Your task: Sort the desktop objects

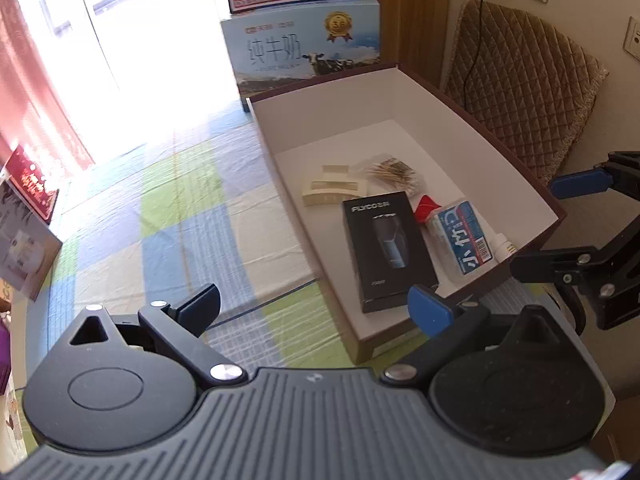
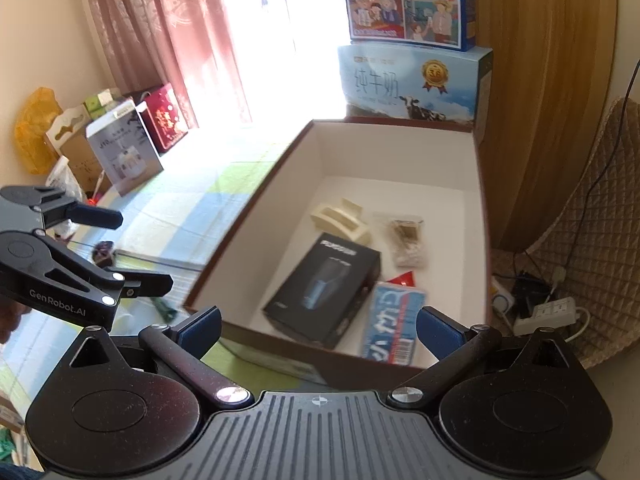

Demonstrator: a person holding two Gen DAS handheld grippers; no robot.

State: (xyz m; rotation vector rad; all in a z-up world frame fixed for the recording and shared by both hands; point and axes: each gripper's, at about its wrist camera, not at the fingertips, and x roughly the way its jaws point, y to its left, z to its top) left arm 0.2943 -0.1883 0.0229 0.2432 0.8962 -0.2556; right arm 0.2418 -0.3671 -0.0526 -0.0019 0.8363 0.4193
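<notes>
Holding both tools over the near edge of the bench: your left tool [image 1: 314, 306] and right tool [image 2: 318, 326] each stand with jaws spread wide, gripping nothing. The brown-walled, white-lined cardboard box [image 2: 256, 216] sits on the checked green-and-blue cloth [image 1: 168, 216] at the bench's far right corner. Inside lie a black rectangular shaver carton [image 1: 386, 248], a cream plastic hair clip [image 1: 332, 190], a clear bag of toothpicks [image 1: 390, 172] and a blue-and-white tissue packet [image 1: 464, 238], the carton just beside the packet.
</notes>
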